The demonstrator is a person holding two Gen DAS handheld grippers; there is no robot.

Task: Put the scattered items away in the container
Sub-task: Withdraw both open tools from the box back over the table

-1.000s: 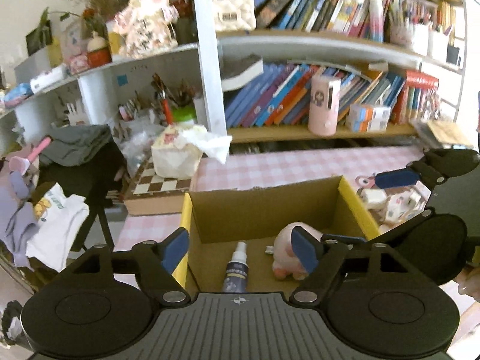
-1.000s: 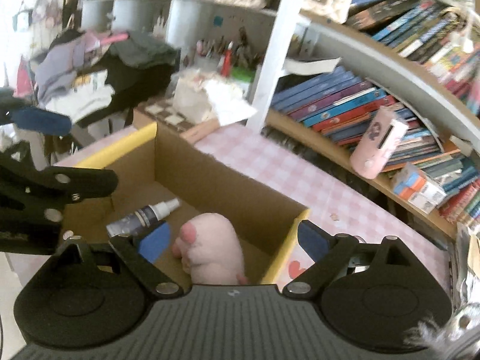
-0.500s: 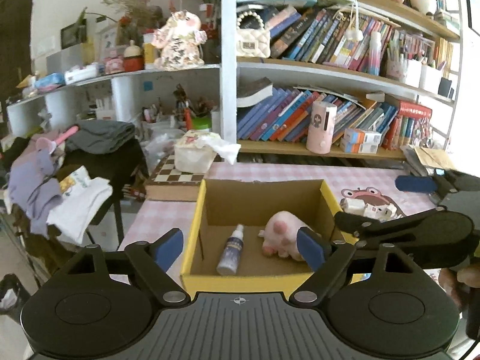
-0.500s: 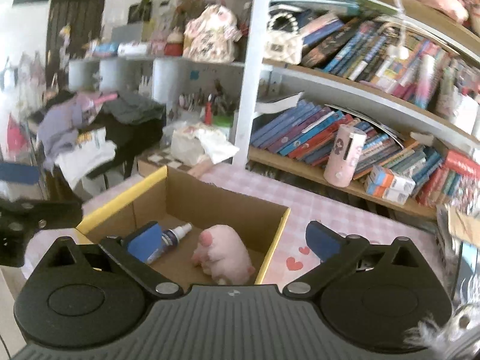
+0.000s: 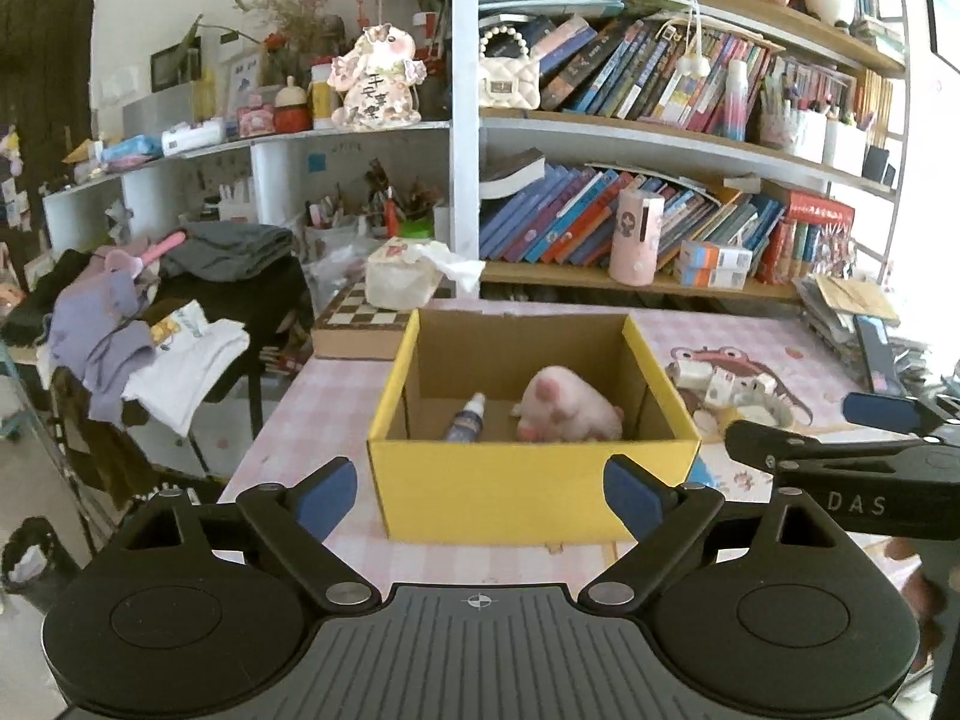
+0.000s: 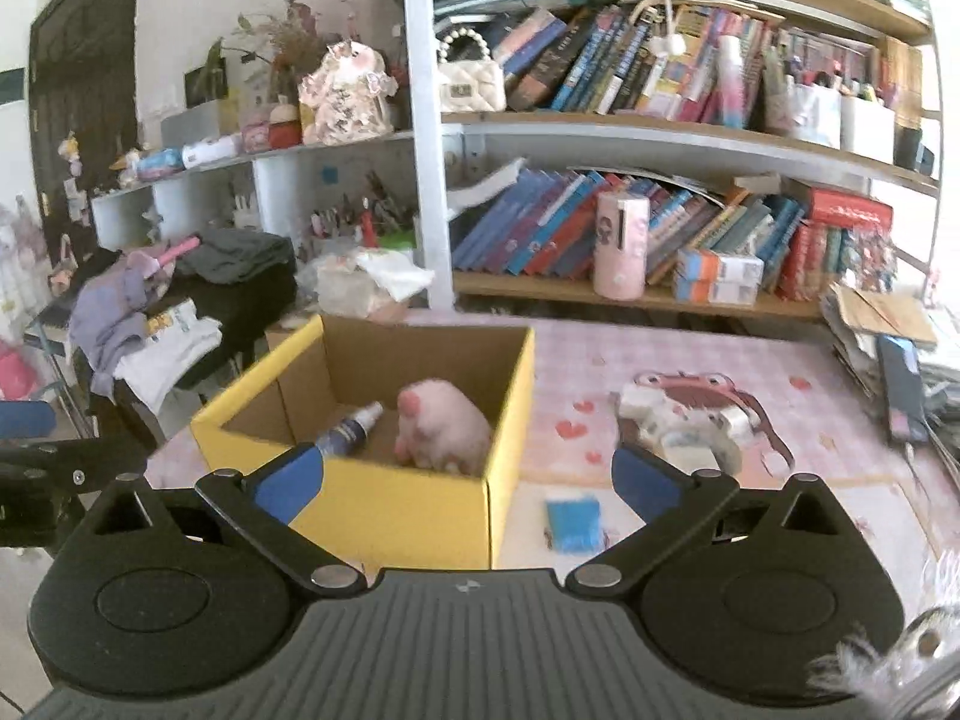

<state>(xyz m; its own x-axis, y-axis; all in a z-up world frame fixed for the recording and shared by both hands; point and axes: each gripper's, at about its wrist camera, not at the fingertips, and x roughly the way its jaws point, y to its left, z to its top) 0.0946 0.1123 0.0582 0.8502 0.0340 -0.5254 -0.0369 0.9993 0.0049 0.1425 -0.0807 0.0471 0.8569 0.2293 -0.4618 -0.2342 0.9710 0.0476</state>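
Observation:
A yellow cardboard box (image 5: pixel 528 489) stands on the pink checked table; it also shows in the right wrist view (image 6: pixel 384 510). Inside lie a pink plush toy (image 5: pixel 567 405) (image 6: pixel 444 429) and a small spray bottle (image 5: pixel 465 420) (image 6: pixel 351 429). A small blue packet (image 6: pixel 573 522) lies on the table right of the box. A white strip of small packets (image 6: pixel 684 426) (image 5: pixel 729 387) lies further right. My left gripper (image 5: pixel 477 492) is open and empty, in front of the box. My right gripper (image 6: pixel 468 477) is open and empty, over the box's near right corner.
Bookshelves (image 5: pixel 660 222) run along the back of the table. A chessboard box (image 5: pixel 366 330) with a tissue pack stands behind the yellow box. A chair heaped with clothes (image 5: pixel 162 324) is at the left. Stacked papers and a dark flat device (image 6: pixel 900 378) lie at the right edge.
Both grippers have pulled back and up from inside the box; the whole box now shows in front of them. The plush toy and bottle stay in the box.

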